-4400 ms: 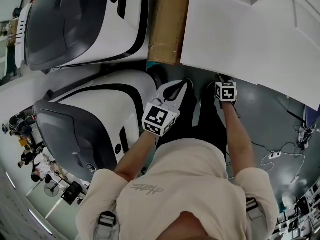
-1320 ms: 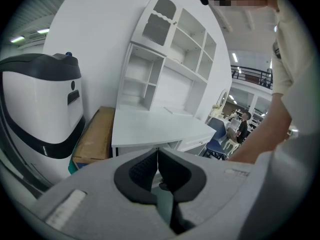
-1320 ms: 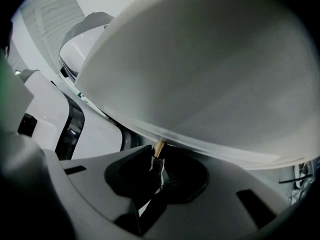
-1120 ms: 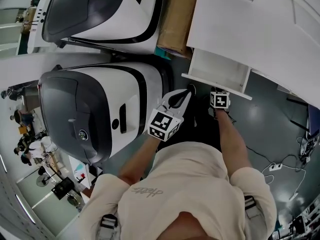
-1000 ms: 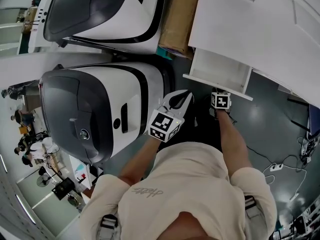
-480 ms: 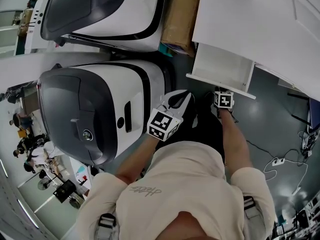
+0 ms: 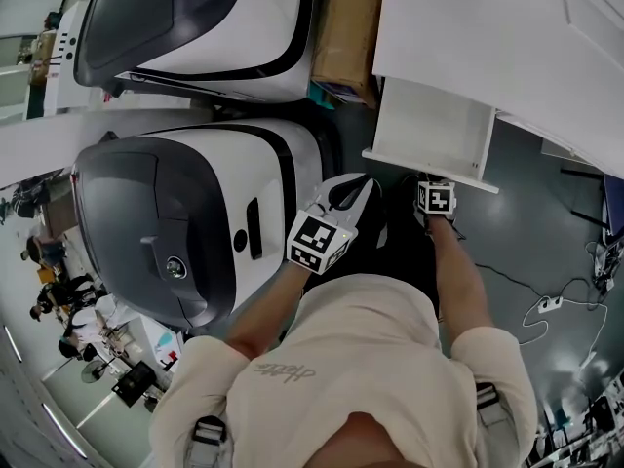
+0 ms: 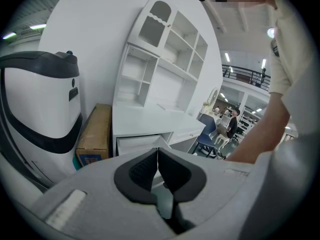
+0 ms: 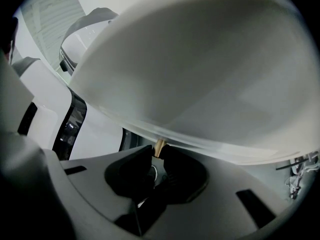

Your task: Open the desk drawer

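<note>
Desk drawer [image 7: 434, 130] open, its 1 knob [image 9: 160, 144] clamped in right hand-held gripper [image 9: 158, 152]; left hand-held gripper [image 8: 158, 154] closed.

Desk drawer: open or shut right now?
Open. In the head view the drawer juts out from the white desk, its inside showing; the right gripper is shut on its knob.

Matt white drawer [image 7: 429, 125], brown cardboard box [image 7: 346, 22], glossy plastic pod [image 7: 249, 169], shiny grey floor [image 7: 546, 227]

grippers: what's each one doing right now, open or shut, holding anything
Left gripper: shut, nothing between the jaws.
Right gripper: shut on the drawer knob.
</note>
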